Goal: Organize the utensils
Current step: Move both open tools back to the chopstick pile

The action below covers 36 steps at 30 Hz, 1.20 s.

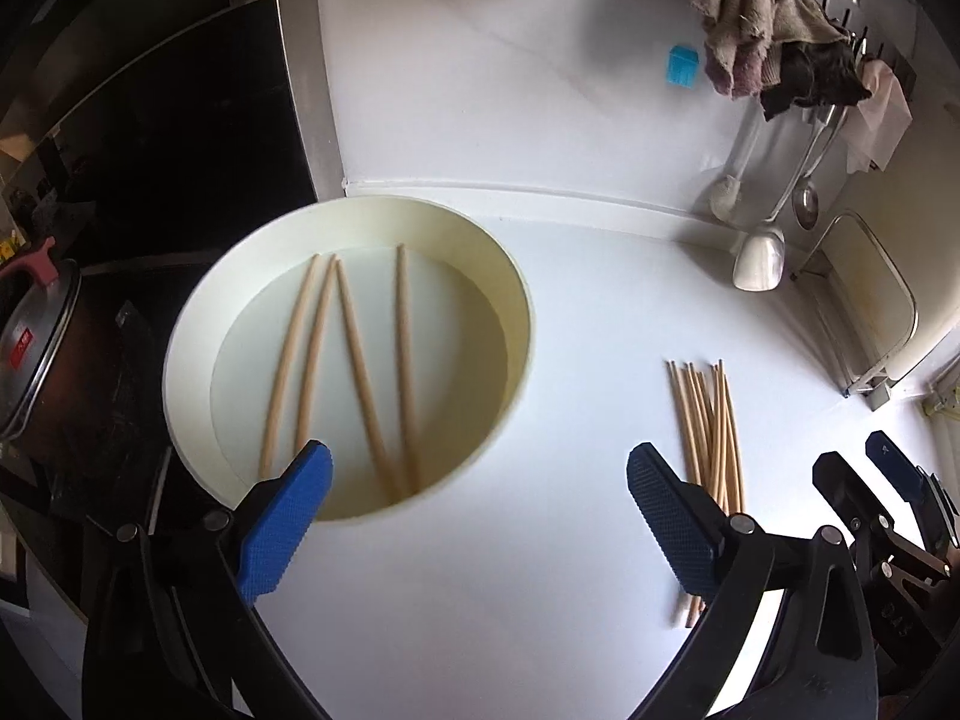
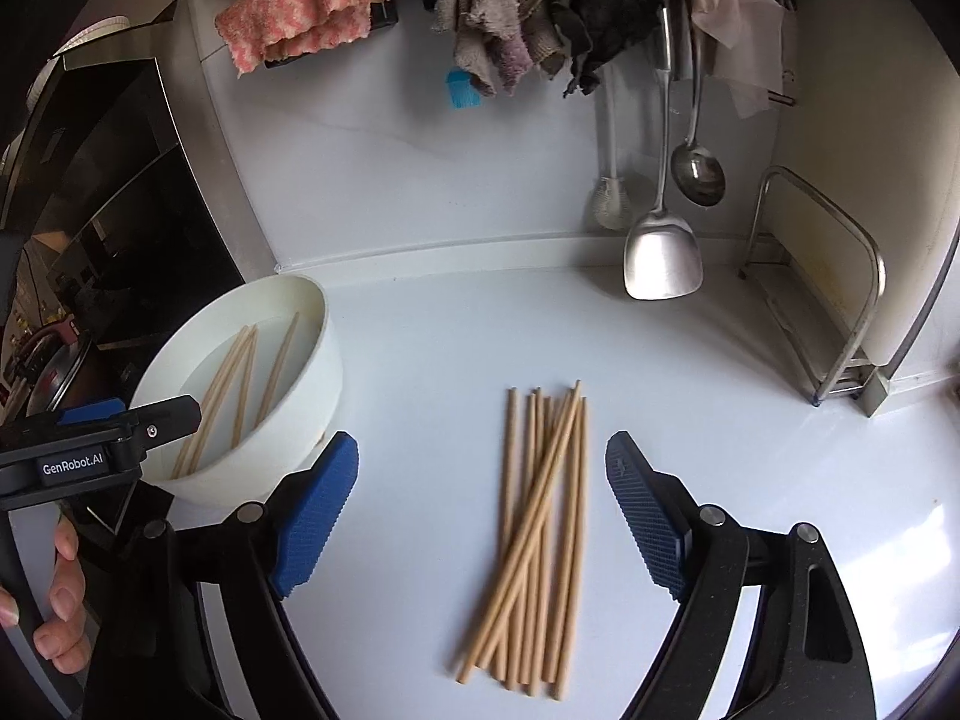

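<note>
Both grippers, left gripper [image 1: 480, 516] and right gripper [image 2: 482, 513], gaped wide, empty. Four chopsticks [image 1: 354, 360] lay inside white bowl [image 1: 516, 312]; chopstick pile [image 2: 540, 534] right of bowl remained unsorted.

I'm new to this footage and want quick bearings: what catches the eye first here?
The pile of chopsticks lying loose on the white counter, right ahead of the open right tool. Left of it stands a white bowl with four more chopsticks inside, in front of the open left tool. A spatula and ladle hang at the back wall.
</note>
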### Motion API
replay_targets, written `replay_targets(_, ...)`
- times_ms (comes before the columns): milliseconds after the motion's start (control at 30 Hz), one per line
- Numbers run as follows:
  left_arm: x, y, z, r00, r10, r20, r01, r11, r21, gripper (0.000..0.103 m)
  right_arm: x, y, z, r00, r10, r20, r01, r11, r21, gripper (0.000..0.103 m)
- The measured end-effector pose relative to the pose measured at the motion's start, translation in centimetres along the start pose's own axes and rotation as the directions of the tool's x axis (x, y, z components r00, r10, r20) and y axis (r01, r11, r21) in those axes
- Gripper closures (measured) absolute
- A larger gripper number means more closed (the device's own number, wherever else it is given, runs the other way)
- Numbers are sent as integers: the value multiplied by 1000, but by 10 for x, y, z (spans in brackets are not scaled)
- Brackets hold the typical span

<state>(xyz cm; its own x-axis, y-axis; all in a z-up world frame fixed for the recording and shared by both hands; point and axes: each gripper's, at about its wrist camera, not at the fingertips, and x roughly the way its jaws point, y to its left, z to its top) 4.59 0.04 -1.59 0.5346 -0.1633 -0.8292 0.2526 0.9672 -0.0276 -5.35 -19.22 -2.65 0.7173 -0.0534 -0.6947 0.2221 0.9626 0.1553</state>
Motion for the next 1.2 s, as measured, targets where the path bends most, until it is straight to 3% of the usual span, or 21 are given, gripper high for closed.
replay_targets(200, 2, -38, -25, 1000, 11, -24, -11, 1000, 15, 6, 1, -34, -16, 997, 10, -77, -11, 1000, -6, 22)
replay_targets(500, 28, -58, -41, 995, -52, -89, 56, 997, 44, 6, 14, -64, -39, 986, -76, -146, 80, 997, 22, 22)
replay_targets(567, 35, -62, -43, 993, -74, -95, 82, 993, 79, 6, 19, -66, -43, 982, -103, -161, 110, 993, 34, 22)
replay_targets(767, 52, -75, -49, 999, -30, -29, 35, 977, 210, 6, 36, -70, -52, 963, -190, -192, 203, 978, 49, 22)
replay_targets(933, 70, -76, -55, 994, -85, -63, 95, 982, 165, 6, 57, -74, -57, 956, -192, -220, 209, 976, 58, 22)
replay_targets(1100, 83, -79, -61, 996, -81, -27, 83, 987, 134, 6, 79, -78, -61, 955, -186, -230, 199, 979, 34, 22)
replay_targets(1200, 95, -81, -62, 996, -72, -43, 77, 991, 108, 6, 88, -79, -62, 958, -176, -228, 187, 982, 24, 22)
